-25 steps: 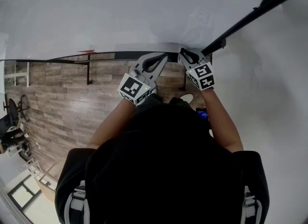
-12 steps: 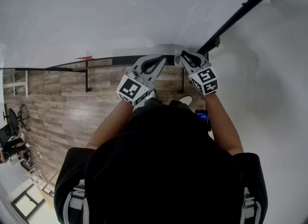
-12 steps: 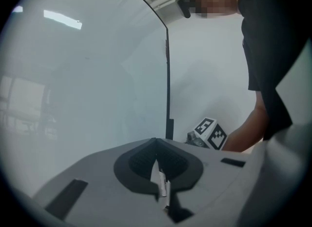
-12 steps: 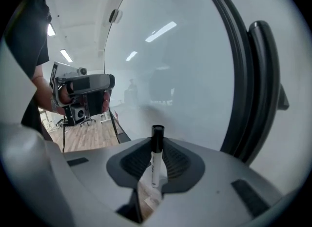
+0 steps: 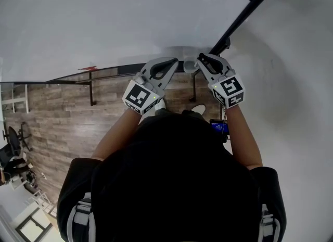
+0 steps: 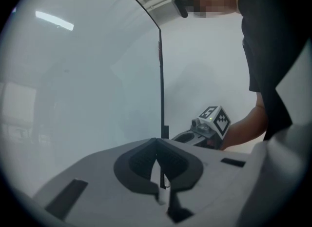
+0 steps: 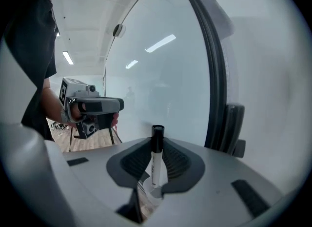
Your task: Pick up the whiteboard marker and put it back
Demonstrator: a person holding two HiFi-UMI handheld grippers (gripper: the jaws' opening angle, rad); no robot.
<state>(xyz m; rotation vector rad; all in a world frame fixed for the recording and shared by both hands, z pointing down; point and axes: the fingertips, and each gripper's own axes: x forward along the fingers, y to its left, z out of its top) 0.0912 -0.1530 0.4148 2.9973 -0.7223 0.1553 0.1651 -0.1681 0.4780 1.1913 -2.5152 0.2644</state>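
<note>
The whiteboard marker, white with a black cap, stands upright between the pads of my right gripper, which is shut on it. In the head view that right gripper is raised against the whiteboard, close to its black frame bar; the marker is hidden there. My left gripper is beside it, just to the left, jaws together with nothing between them. In the left gripper view the jaws of the left gripper meet, and the right gripper shows beyond them.
A dark ledge runs along the board's lower edge, on thin stand legs. Wooden floor lies below. The board's black frame rises at the right of the marker, and the left gripper shows at the left.
Both grippers have risen along the board, the right one more, closer to the black frame bar. The marker stays gripped; the jaws have not changed.
</note>
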